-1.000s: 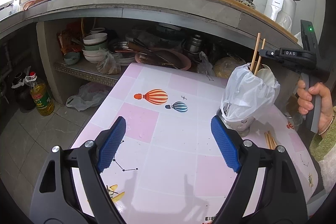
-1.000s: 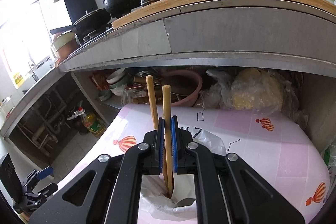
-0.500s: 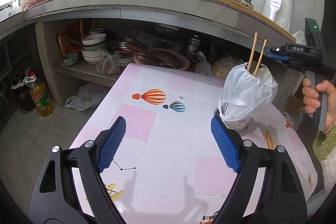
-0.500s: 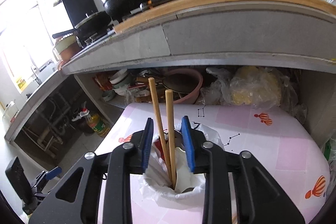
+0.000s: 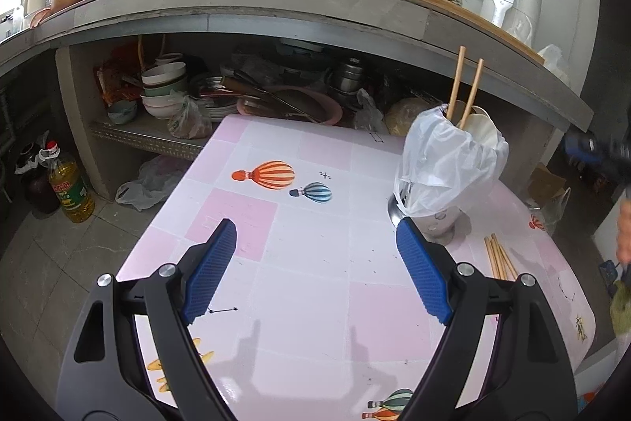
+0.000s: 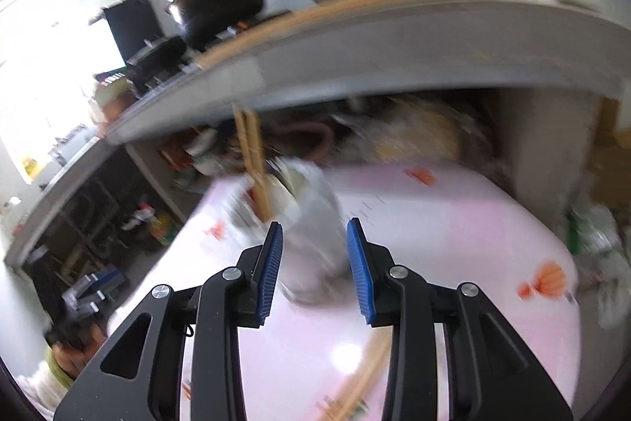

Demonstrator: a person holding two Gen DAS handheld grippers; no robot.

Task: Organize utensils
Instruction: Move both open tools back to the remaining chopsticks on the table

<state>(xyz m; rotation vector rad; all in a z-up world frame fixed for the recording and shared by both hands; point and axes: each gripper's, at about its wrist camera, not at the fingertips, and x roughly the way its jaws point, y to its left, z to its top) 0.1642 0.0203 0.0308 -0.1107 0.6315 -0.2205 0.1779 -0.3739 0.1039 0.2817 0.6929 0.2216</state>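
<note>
Chopsticks (image 5: 467, 87) stand in bag-lined holder (image 5: 441, 164); left jaws wide, right jaws just opening, both empty.

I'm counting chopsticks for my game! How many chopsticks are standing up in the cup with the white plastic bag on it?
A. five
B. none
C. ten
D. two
D: two chopsticks poke up side by side out of the bag-covered cup on the pink table, while a few more chopsticks lie flat beside it.
</note>
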